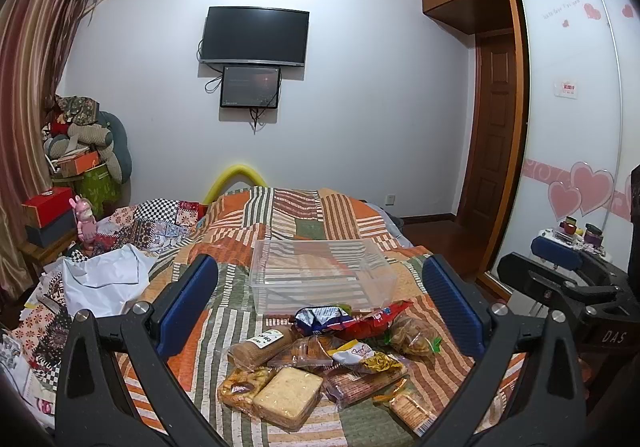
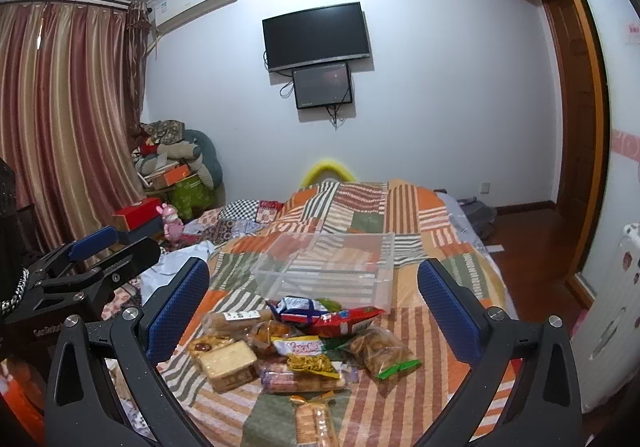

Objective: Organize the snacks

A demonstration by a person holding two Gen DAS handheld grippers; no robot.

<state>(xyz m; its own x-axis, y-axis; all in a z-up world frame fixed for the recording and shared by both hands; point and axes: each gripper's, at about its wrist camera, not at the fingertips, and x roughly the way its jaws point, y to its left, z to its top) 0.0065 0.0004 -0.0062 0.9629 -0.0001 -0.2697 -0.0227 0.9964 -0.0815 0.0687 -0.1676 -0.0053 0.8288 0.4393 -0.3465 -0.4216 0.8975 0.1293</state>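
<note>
Both tongs, left (image 1: 320,299) and right (image 2: 314,301), gape wide and empty above the snack pile (image 1: 320,359) on the bed (image 1: 432,379), before a clear bin (image 1: 316,275); overlapping packets hide each other's labels.

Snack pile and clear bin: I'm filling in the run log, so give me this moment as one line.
stage: not started | snack pile: on quilt, before clear bin | bin: empty | left gripper: open, empty | right gripper: open, empty

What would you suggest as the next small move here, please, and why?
Probably lower the right gripper onto the red snack bag nearest the clear bin: both grippers are open and hold nothing, the bin is empty, and the snack pile lies loose on the quilt.
</note>
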